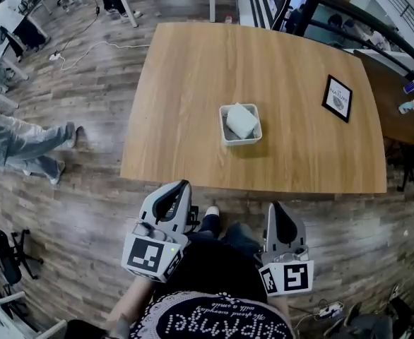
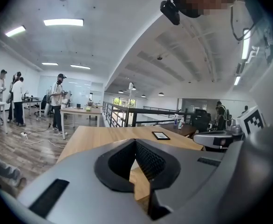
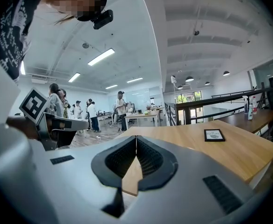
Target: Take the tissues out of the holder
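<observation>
A small white holder [image 1: 225,134] with a folded wad of white tissues [image 1: 241,120] stands near the middle of the wooden table [image 1: 193,83]. My left gripper [image 1: 181,187] and right gripper [image 1: 277,211] hang short of the table's near edge, close to my body, well away from the holder. Both point toward the table. In the left gripper view the jaws meet at their tips with nothing between them [image 2: 135,141]. In the right gripper view the jaws are likewise closed and empty [image 3: 136,138]. The holder is hidden in both gripper views.
A black-framed card [image 1: 338,98] lies on the table's right side, also seen in the right gripper view [image 3: 214,135]. A dark table [image 1: 398,111] with bottles stands at the right. People [image 1: 23,143] walk on the wooden floor at left; cables lie there.
</observation>
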### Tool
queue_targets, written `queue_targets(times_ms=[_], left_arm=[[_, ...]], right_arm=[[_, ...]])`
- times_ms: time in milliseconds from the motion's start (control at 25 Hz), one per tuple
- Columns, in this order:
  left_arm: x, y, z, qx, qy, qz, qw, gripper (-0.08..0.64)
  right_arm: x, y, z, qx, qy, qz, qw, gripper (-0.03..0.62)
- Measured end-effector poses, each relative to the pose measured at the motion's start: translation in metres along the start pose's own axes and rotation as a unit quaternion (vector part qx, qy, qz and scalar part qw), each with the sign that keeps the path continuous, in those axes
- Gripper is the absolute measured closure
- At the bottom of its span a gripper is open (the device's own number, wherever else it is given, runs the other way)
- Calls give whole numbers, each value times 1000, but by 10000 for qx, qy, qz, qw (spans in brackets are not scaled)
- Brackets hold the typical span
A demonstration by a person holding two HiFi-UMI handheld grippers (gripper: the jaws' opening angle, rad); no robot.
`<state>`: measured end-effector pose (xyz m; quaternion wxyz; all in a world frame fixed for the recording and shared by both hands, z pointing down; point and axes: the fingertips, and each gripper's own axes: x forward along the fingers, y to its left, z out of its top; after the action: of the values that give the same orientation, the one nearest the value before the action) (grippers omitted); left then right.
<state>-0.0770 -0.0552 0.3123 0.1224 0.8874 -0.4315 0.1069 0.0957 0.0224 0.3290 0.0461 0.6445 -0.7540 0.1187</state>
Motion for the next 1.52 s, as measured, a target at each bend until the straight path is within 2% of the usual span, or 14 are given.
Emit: queue_targets(times_ms=[120, 360, 520, 720, 960, 1280, 1520], left_arm=[[-5, 17, -4, 85, -70, 215, 9997, 555], [-15, 37, -18, 107, 96, 669, 9977, 555], [-14, 26, -10, 279, 25, 708, 9971, 555], [-9, 14, 3, 257, -143, 806, 9963, 555], [0, 15, 5, 64, -160, 1061, 9942, 555], [18, 3, 7, -134, -202, 1216, 9923, 555], [22, -6, 7, -65, -295, 1276, 9914, 555]], right_arm=[[2, -2, -3, 36, 57, 64, 10000, 581], [4, -6, -18, 119, 230, 198, 9995, 581], [11, -11, -12, 88, 193, 370, 9991, 581], [22, -22, 0, 23, 111, 609, 9981, 581], [33, -36, 4, -29, 132, 775, 9969, 581], [43, -58, 7, -112, 95, 931, 9955, 581], [42, -70, 9, -158, 141, 980, 9950, 581]])
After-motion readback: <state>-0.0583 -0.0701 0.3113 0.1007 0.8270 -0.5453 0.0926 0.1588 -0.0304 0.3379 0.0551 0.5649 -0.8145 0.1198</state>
